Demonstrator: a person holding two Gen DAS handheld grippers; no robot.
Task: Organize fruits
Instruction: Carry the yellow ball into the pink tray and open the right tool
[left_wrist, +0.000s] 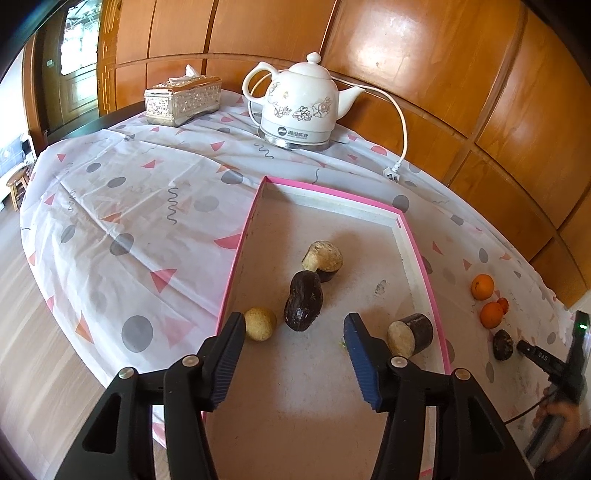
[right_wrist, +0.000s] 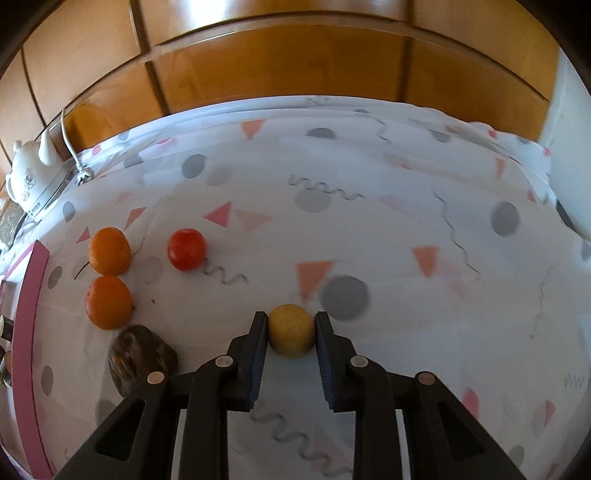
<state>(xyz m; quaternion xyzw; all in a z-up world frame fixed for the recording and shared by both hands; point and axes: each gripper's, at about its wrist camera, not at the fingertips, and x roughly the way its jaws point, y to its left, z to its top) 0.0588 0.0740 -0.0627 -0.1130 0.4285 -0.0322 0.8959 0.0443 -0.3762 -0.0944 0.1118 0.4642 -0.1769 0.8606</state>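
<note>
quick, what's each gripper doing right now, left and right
Left gripper: open, empty, above the pink tray.
Right gripper: closed on the yellow ball.

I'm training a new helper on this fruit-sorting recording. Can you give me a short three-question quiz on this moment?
1. True or false: the left gripper is open and holds nothing.
2. What does the right gripper grip? A) an orange B) the yellow ball C) the tomato
3. Fill in: the dark avocado lies inside the pink ______.

Key
1. True; it hovers over the tray with its jaws apart.
2. B; both pads press on its sides, above the tablecloth.
3. tray
</note>
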